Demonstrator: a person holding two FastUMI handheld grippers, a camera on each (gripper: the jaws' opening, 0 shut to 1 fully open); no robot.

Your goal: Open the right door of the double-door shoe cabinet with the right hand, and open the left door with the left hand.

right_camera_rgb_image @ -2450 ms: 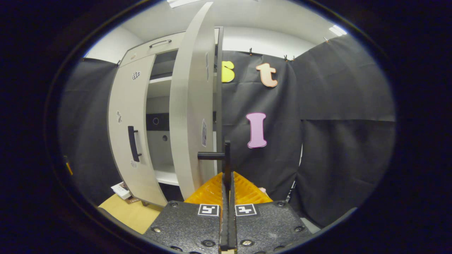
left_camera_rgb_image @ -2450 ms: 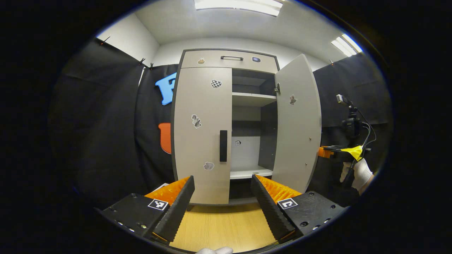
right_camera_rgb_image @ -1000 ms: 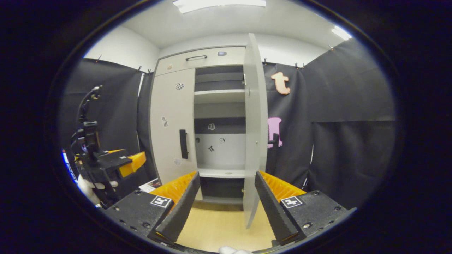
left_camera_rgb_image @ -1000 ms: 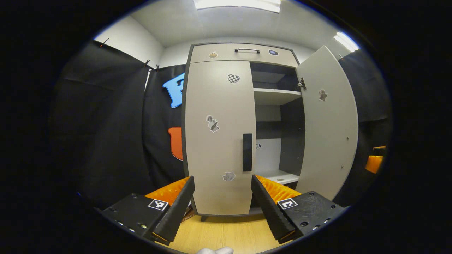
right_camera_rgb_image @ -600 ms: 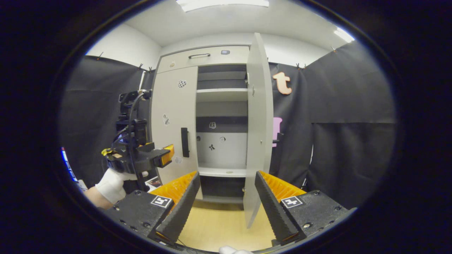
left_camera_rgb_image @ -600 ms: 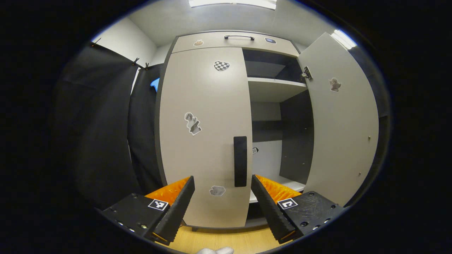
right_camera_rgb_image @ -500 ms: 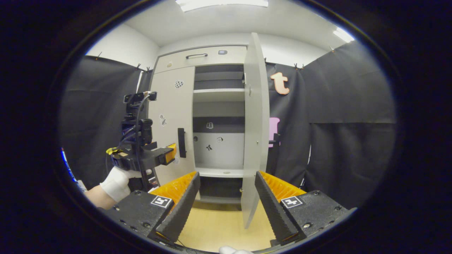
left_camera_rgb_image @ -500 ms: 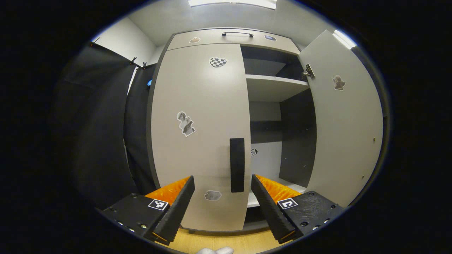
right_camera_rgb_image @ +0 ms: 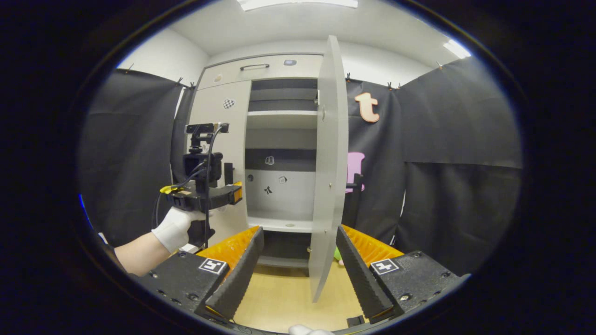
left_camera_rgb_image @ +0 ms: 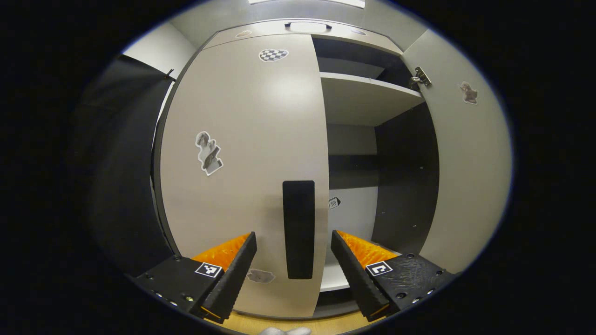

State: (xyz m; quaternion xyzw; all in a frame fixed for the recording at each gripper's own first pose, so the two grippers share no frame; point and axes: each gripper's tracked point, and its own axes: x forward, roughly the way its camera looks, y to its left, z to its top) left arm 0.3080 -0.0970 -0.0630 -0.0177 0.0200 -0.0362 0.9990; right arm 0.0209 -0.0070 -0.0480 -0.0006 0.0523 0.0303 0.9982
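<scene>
Right half of task looks done: the right door [right_camera_rgb_image: 329,153], a flat pale-grey panel of the double-door shoe cabinet [right_camera_rgb_image: 260,74], stands swung out, its edge toward the right gripper view, shelves exposed behind it. The left door [left_camera_rgb_image: 247,139], same pale-grey laminate with a few stickers, lies shut, flush with the cabinet front.

Left gripper [left_camera_rgb_image: 293,265]: fingers spread wide, holding nothing. The black vertical bar handle [left_camera_rgb_image: 298,228], set near the left door's inner edge about mid-height, sits between the two fingers in the left gripper view, lower end level with the tips. Contact cannot be told; seems just short of it. From the right gripper view the left gripper [right_camera_rgb_image: 233,193] is held by a white-gloved hand [right_camera_rgb_image: 179,228] close against the door front.

Right gripper [right_camera_rgb_image: 298,265]: fingers wide apart, empty, well back from the cabinet over the light wooden floor [right_camera_rgb_image: 284,298].

Risks, as judgement:
- Closing too low on the handle: the fingers may catch only its bottom end and slip off on the pull.
- Closing before the fingers pass either side of the bar: tips pinch the front face only, no hold.
- Pushing further in: tips knock the door panel.
- Pulling straight back rather than along the hinge arc: grip twists and lets go.
</scene>
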